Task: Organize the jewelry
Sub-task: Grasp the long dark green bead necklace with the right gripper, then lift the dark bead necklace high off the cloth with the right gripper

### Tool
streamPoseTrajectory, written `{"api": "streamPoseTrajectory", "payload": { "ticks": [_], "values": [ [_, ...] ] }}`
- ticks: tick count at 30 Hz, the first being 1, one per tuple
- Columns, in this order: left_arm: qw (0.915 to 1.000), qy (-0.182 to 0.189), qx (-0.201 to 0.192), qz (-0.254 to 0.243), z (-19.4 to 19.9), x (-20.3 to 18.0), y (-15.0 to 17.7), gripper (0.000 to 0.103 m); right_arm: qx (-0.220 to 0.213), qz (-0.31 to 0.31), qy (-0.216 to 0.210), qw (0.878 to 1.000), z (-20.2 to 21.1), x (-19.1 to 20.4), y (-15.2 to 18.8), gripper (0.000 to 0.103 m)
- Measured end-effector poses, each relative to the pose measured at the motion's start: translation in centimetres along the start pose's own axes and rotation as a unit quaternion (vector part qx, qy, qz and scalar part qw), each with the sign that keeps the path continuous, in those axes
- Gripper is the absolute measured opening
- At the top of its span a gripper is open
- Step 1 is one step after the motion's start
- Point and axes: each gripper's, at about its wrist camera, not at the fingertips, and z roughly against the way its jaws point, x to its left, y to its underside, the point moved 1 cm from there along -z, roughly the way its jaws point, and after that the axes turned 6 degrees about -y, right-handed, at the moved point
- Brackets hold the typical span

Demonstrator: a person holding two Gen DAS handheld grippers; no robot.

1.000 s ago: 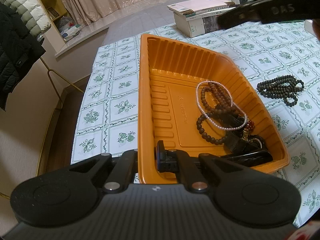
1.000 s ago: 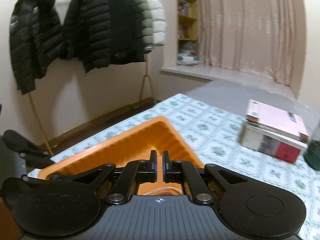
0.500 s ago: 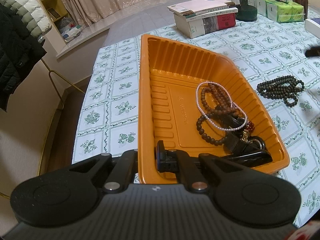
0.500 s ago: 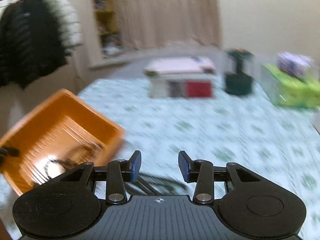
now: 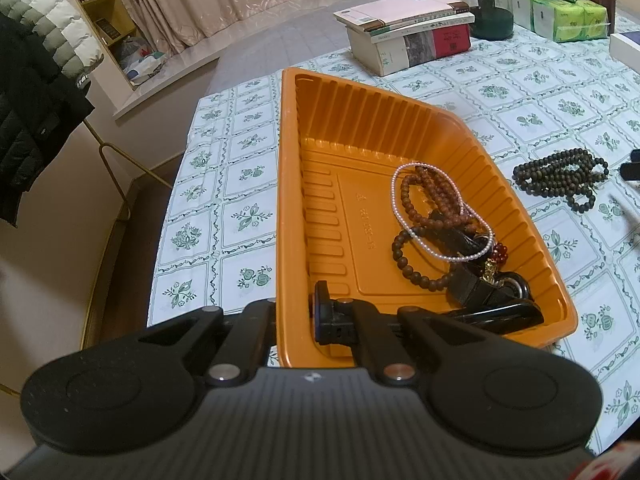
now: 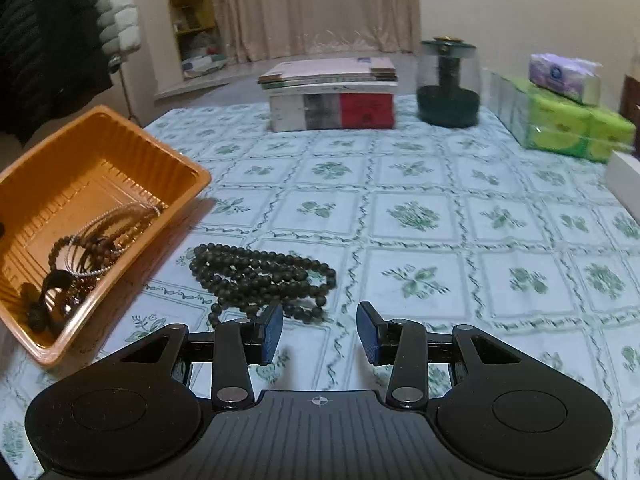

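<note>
An orange plastic tray (image 5: 360, 120) sits on the green-patterned tablecloth. It holds a pearl strand (image 5: 404, 216), brown bead bracelets (image 5: 432, 200) and dark items at its near right corner. My left gripper (image 5: 294, 316) is shut on the tray's near rim. A dark green bead necklace (image 5: 560, 176) lies coiled on the cloth right of the tray; it also shows in the right wrist view (image 6: 260, 272). My right gripper (image 6: 320, 330) is open and empty, just short of the necklace. The tray also shows at the left of the right wrist view (image 6: 100, 148).
A stack of books (image 6: 332, 96), a dark green glass jar (image 6: 448, 84) and green tissue packs (image 6: 572, 128) stand at the far side of the table. A white box (image 6: 624, 180) lies at the right edge. Jackets (image 5: 36, 80) hang beyond the table's left edge.
My right gripper opened, swung away from above the tray and came down toward the dark green necklace on the cloth. My left gripper kept its hold on the tray rim.
</note>
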Motion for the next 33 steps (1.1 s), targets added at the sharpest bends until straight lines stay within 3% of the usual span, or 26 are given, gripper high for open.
{"api": "streamPoseTrajectory", "payload": {
  "ticks": [6, 10, 11, 12, 15, 16, 22, 33],
  "values": [
    [1.0, -0.001, 0.002, -0.001, 0.0, 0.0, 0.0, 0.003, 0.016, 0.015, 0.002, 1.0, -2.9, -0.7, -0.7, 0.041],
    [1.0, -0.001, 0.003, 0.0, -0.1, 0.1, 0.0, 0.003, 0.03, 0.018, -0.021, 0.999, -4.2, -1.1, -1.0, 0.041],
    [1.0, -0.002, 0.003, -0.001, -0.1, 0.1, 0.0, 0.003, 0.033, 0.019, -0.025, 0.999, -4.4, -1.1, -1.1, 0.035],
    [1.0, -0.002, 0.004, -0.001, -0.1, 0.1, 0.0, 0.003, 0.036, 0.022, -0.028, 0.999, -4.6, -1.0, -1.1, 0.022],
    [1.0, -0.002, 0.004, -0.001, -0.2, 0.1, 0.1, 0.003, 0.039, 0.029, -0.029, 0.998, -4.5, -0.6, -1.1, 0.007],
    [1.0, -0.002, 0.004, -0.001, -0.2, 0.1, 0.1, 0.003, 0.038, 0.034, -0.026, 0.998, -4.3, -0.4, -1.0, 0.007],
    [1.0, -0.002, 0.004, -0.001, -0.3, 0.1, 0.1, 0.003, 0.008, 0.078, -0.006, 0.997, -1.5, 1.2, -1.7, 0.007],
    [1.0, -0.002, 0.001, -0.002, -0.1, -0.1, -0.1, 0.003, -0.089, 0.156, 0.034, 0.983, 6.9, 3.2, -7.0, 0.007]
  ]
}}
